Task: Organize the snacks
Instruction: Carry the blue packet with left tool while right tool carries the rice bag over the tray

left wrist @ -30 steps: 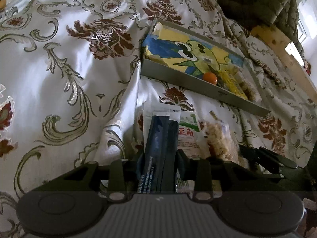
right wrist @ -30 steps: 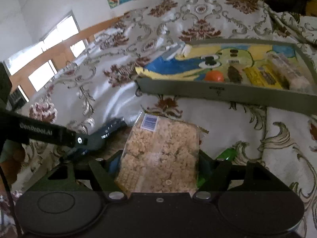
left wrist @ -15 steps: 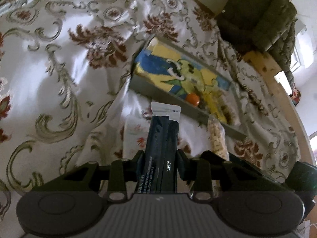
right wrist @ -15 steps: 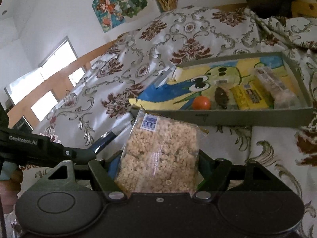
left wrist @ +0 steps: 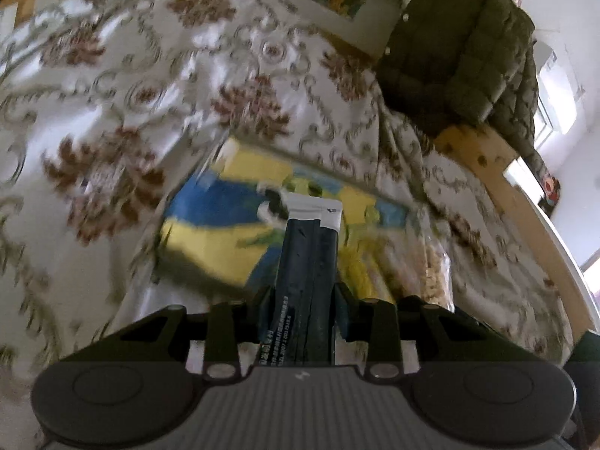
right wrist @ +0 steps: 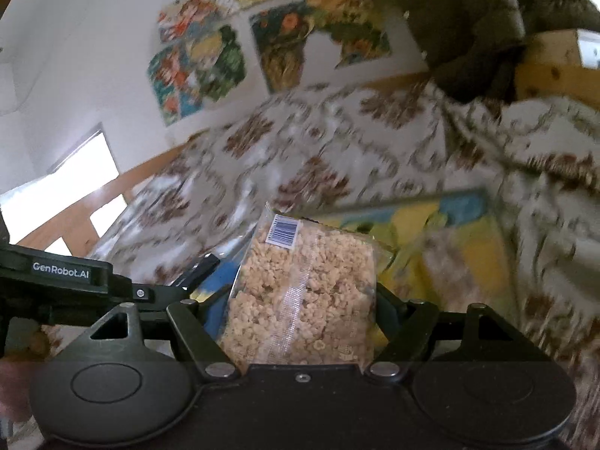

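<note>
Two snacks aloft, one per gripper, both bound for the tray.

Left wrist view: left gripper closed narrowly on a dark sachet, clamped low on its body so the white-sealed top juts forward over the tray; tray's cartoon-printed floor mostly bare on this side, seemingly room for the sachet; tray resting on a floral bedspread; olive jacket draped beyond; everything past the sachet blurred.

Right wrist view: right gripper spread wide yet pressing both edges of a clear puffed-rice pack, barcode end forward, wide side up, probably held flat to be laid down rather than dropped; tray just beyond and to the right, smeared; left gripper's arm crossing from the left edge, sachet tip near the pack; posters on the wall behind.

Judged stage: carry nearly done, release over the tray next; likely risk, two grippers crowding each other.
</note>
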`<state>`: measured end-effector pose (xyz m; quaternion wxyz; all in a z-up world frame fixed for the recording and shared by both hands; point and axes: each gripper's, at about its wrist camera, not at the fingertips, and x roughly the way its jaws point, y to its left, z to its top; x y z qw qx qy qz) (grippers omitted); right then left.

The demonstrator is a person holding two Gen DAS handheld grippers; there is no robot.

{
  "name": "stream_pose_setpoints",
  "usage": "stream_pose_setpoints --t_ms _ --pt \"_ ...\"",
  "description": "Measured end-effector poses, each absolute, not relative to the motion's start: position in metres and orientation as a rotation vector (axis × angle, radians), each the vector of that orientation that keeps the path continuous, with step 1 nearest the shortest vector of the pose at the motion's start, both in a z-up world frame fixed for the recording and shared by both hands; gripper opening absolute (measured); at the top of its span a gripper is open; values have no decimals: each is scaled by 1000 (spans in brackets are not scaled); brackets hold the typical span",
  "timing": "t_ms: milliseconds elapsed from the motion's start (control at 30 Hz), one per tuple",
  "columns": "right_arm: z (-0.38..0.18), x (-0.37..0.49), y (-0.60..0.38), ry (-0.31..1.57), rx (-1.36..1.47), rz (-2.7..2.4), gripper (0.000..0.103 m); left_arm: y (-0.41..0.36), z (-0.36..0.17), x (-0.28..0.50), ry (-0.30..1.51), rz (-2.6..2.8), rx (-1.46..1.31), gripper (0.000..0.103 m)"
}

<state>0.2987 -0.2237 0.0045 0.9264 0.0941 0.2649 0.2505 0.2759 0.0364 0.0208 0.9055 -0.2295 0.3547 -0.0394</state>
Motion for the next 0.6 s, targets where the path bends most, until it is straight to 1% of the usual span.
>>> stream_pose_setpoints --t_ms 167,267,367,467,600 --pt "-3 333 -233 520 212 459 77 12 26 320 671 -25 -421 38" --pt "-11 349 -237 505 191 428 77 1 22 350 679 2 -404 38" --pt "-22 363 -243 495 199 409 77 -9 13 376 698 16 -405 38" --pt "-34 371 -241 493 147 386 77 -17 0 396 713 27 -409 38" --pt "-46 375 -232 498 90 376 77 -19 -18 409 738 50 -400 38"
